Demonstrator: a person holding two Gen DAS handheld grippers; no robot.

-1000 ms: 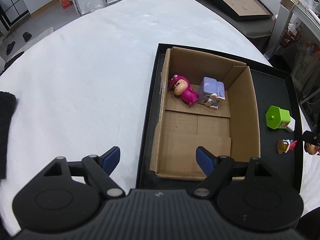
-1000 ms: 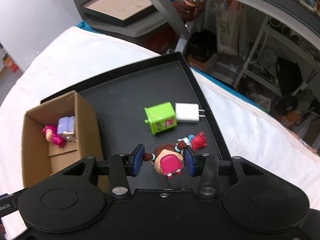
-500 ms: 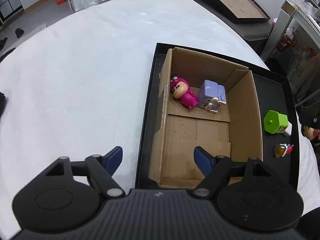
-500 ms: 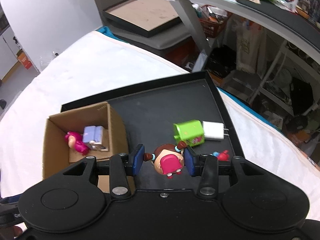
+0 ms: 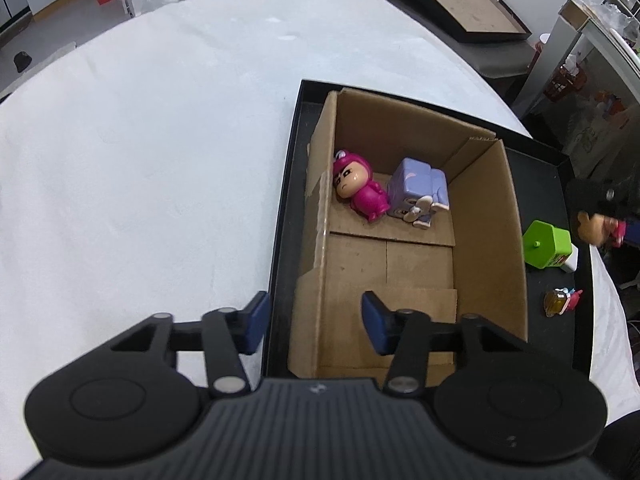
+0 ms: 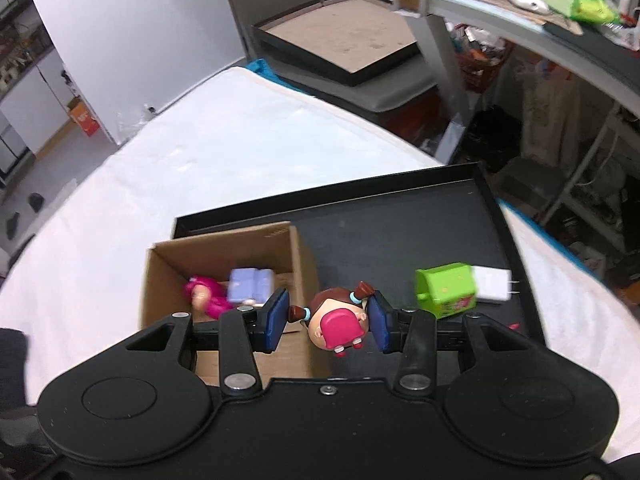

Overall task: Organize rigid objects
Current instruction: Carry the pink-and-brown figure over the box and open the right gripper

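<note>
The right tongs (image 6: 329, 316), low in the frame, are clamped on a pigtailed doll (image 6: 336, 320). The left tongs (image 5: 315, 322) have just been closing; the cardboard box's (image 5: 486, 216) left wall is straddled, untouched.

left gripper (image 5: 314, 316) body: showing black ribbed housing, silver screws
right gripper (image 6: 328, 320) body: showing smooth black discs
pads (image 5: 374, 322): showing blue

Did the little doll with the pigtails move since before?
Yes. The pigtail doll, clamped in the right gripper, was over the black tray near the green cube; now it hangs at the cardboard box wall.
</note>
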